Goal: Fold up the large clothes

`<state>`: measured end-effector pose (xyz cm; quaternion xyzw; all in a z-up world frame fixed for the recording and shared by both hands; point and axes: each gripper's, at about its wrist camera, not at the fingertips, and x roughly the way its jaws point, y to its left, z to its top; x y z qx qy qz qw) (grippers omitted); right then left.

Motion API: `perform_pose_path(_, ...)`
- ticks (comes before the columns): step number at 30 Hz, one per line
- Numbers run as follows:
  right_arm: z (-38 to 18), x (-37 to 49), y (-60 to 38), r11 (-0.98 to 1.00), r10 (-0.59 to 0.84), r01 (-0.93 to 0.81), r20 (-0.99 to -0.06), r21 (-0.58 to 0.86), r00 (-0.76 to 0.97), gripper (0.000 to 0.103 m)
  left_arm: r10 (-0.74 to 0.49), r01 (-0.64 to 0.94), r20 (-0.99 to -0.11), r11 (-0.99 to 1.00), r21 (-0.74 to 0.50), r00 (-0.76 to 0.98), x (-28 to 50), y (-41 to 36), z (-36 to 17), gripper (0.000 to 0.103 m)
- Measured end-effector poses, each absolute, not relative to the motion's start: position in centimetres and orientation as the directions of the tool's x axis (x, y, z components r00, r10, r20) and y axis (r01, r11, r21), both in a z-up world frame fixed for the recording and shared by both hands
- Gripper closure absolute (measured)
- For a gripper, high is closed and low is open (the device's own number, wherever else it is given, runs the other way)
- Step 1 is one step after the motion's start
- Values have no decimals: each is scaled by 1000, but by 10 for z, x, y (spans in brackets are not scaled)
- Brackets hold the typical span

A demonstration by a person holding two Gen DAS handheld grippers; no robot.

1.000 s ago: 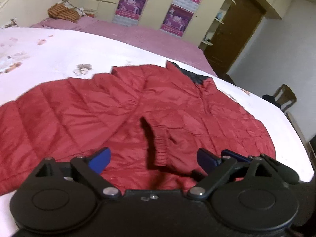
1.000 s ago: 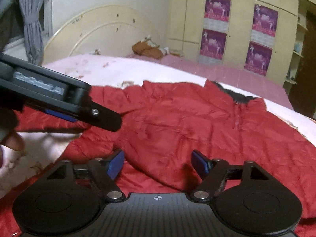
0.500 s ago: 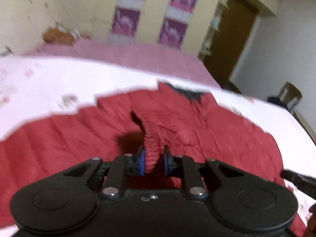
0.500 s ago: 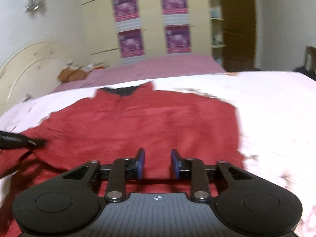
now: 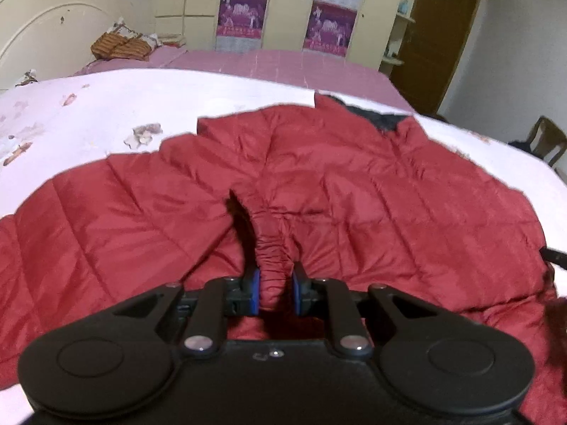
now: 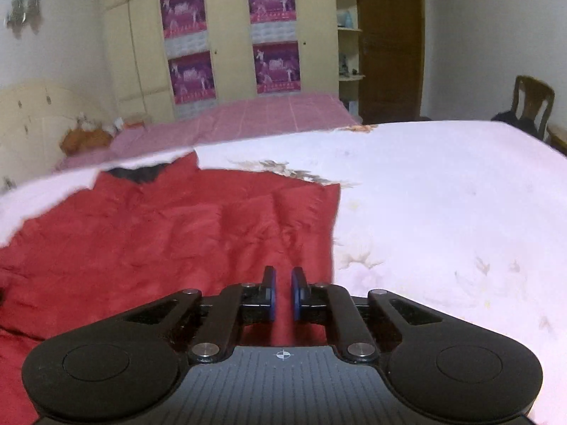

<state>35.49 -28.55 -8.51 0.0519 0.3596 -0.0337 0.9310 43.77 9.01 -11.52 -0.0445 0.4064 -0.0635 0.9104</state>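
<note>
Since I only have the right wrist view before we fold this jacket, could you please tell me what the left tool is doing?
Observer: The left tool is shut on the elastic cuff of the red quilted jacket.
Operator: Thank you. Is that cuff lying flat?
Observer: No, it stands up off the jacket's front, with a dark shadow beside it.
Operator: And what lies beyond the jacket on that side?
Observer: Only the white printed bedspread borders it there.
</note>
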Motion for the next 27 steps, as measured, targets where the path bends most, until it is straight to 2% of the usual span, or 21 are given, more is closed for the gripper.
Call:
perform_pose_path(1,-95,362,-289,991,-21,107,-711,76,703,95,-157,87,-736,987,-132,658,436,91,-116,86)
perform_pose_path(4,-96,359,-292,996,-20,78,-711,49,703,95,-156,117,-747,988,-105,646,435,89,-112,83)
perform_pose_path(5,-91,356,-293,996,-21,79,-705,50,709,95,-138,94,-742,990,-100,656,432,93,-106,77)
perform_pose_path(7,-75,348,-300,993,-8,85,-659,86,752,95,-97,60,-701,995,-78,707,419,102,-90,74)
perform_pose_path(10,-52,349,-301,996,0,50,-591,68,807,95,-73,58,-648,997,-44,758,417,99,-78,76)
perform_pose_path(14,-67,386,-296,999,14,21,-626,49,780,95,-120,131,-674,991,-34,729,454,71,-97,74)
perform_pose_path(17,-97,407,-301,999,-22,46,-702,16,712,95,-128,141,-722,989,-43,680,475,63,-120,74)
perform_pose_path(20,-93,402,-305,1000,-21,17,-696,-12,717,95,-133,134,-719,989,-56,682,472,67,-112,76)
perform_pose_path(23,-74,399,-313,999,-3,28,-653,28,758,95,-158,140,-679,987,-82,717,474,66,-99,76)
perform_pose_path(27,-72,428,-308,1000,4,-1,-650,5,760,95,-158,167,-704,984,-57,693,497,53,-110,74)
